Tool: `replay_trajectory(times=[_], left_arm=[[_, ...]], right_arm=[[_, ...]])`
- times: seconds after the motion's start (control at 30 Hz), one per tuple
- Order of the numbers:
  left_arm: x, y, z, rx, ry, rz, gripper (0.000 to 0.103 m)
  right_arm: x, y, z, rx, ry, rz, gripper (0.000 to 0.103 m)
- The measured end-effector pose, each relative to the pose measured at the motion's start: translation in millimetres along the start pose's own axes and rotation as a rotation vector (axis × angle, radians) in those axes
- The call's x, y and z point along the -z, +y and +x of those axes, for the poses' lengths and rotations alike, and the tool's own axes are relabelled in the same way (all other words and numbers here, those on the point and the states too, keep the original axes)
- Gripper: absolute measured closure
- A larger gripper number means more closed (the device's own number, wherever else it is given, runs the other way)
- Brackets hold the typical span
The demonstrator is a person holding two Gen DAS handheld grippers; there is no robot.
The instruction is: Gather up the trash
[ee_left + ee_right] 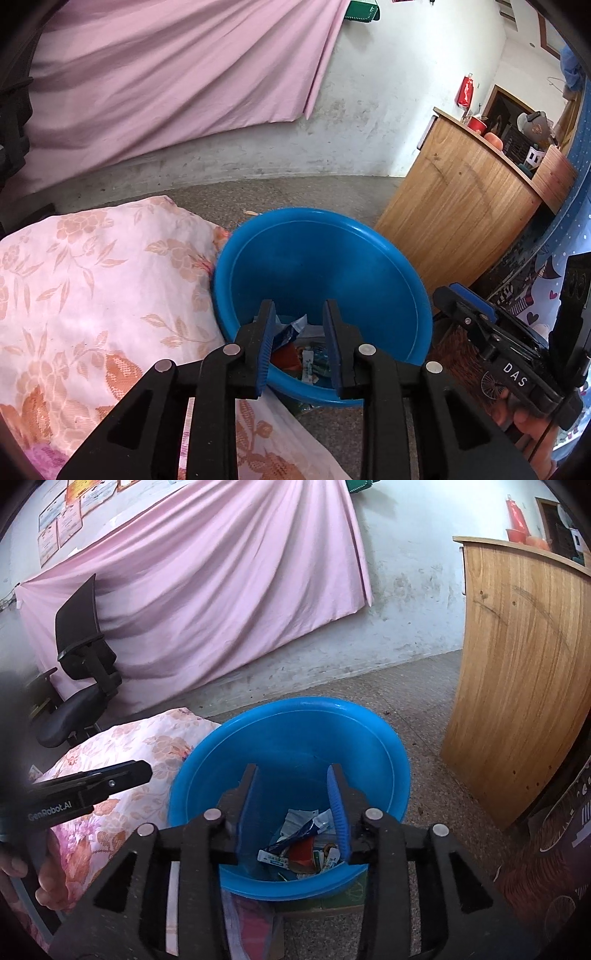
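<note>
A blue basin (291,738) stands on the speckled floor (424,716), just beside a bed covered in a floral sheet (92,280). At the bottom of the basin lies the collected trash (306,845): a heap of small wrappers, among them a blue and white sachet, a red piece and several little printed packets.

The left gripper (300,332) hangs over the near rim of the basin with its two fingers well apart and nothing between them; the trash shows through the gap. The right gripper (293,805) is also above the basin, its blue-padded fingers spread wide and empty, pointing down at the wrappers. Each gripper appears at the edge of the other's view, with part of a hand (48,867) holding its handle.

Behind the basin, a pink cloth (207,590) hangs across a stained white wall (406,590). A wooden cabinet (517,672) stands to the right, apart from the basin, with red items on its top. A black office chair (77,672) sits at the left, beyond the bed.
</note>
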State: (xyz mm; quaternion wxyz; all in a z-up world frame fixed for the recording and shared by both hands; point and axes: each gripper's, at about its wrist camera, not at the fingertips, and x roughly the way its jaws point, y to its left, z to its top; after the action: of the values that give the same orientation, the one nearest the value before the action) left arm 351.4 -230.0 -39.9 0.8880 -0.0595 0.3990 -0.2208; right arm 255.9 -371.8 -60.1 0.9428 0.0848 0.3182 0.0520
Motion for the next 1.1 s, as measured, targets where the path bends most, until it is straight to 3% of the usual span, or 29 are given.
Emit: replay_trajectory(times=[0.2, 0.33, 0.5, 0.53, 0.63, 0.77, 0.97, 1.1], left_arm=[[4, 0, -6, -0.023, -0.018, 0.013, 0.075], [6, 0, -8, -0.048, -0.023, 0.021, 0.069], [9, -1, -20, -0.101, -0.050, 0.043, 0.046], [10, -1, -21, -0.109, -0.055, 0.045, 0.043], [13, 2, -30, -0.134, -0.076, 0.046, 0.021], [23, 7, -49, -0.156, -0.156, 0.055, 0.005], [35, 12, -72, -0.212, -0.239, 0.053, 0.002], [41, 15, -86, -0.209, -0.272, 0.061, 0.002]], right_arm=[[0, 1, 1, 0.004, 0.006, 0.000, 0.034], [-1, 3, -1, 0.007, 0.005, 0.004, 0.025], [-1, 3, -2, 0.017, 0.003, 0.011, 0.019], [-1, 4, -3, 0.019, 0.002, 0.011, 0.015], [-1, 7, -8, 0.015, -0.017, 0.018, 0.001], [-2, 14, -15, 0.021, -0.044, 0.001, 0.000], [-2, 26, -27, 0.020, -0.098, -0.028, 0.000], [-1, 38, -36, 0.015, -0.130, -0.050, 0.000]])
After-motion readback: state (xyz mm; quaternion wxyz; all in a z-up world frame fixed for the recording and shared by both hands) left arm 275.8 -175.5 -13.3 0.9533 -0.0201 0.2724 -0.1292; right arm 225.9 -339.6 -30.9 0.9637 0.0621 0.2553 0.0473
